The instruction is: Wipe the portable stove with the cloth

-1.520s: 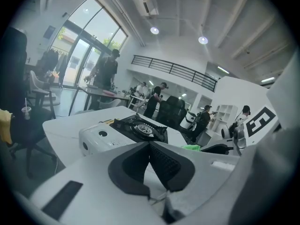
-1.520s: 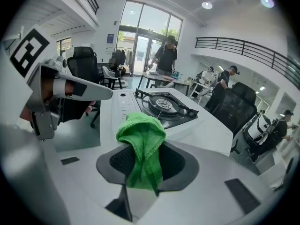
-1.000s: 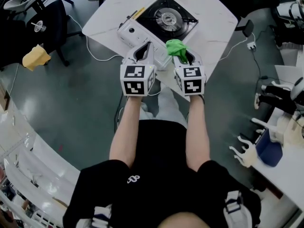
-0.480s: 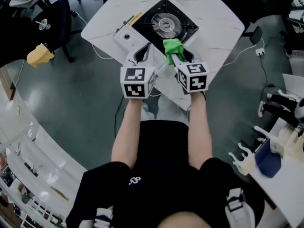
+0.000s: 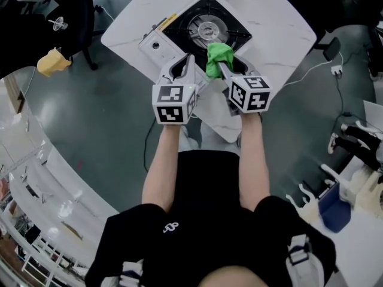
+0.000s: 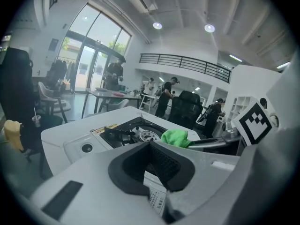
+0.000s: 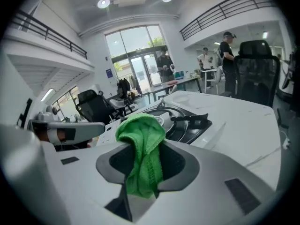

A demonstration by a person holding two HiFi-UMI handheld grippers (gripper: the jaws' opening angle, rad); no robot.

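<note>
A green cloth (image 5: 219,57) is held clamped in the jaws of the right gripper (image 5: 222,70), bunched over the near edge of the portable stove (image 5: 200,18), which is set toward the far side of the white table (image 5: 272,23). The left gripper (image 5: 184,67) is seen just beside it, over the stove's pale control side, its jaws drawn together with nothing between them. Whether the cloth touches the black top cannot be told, and the wipe is judged to be only at its start. For the stroke to be done well, the cloth is best lowered until its loose fold, not the jaw tips, bears on the surface. It is then best drawn in overlapping passes from the near edge toward the far one. The pan supports (image 7: 192,121) around the burner (image 5: 207,24) are best skirted so that the fabric is not snagged. The stove may need to be steadied by the left gripper, since it could be pushed across the smooth tabletop.
</note>
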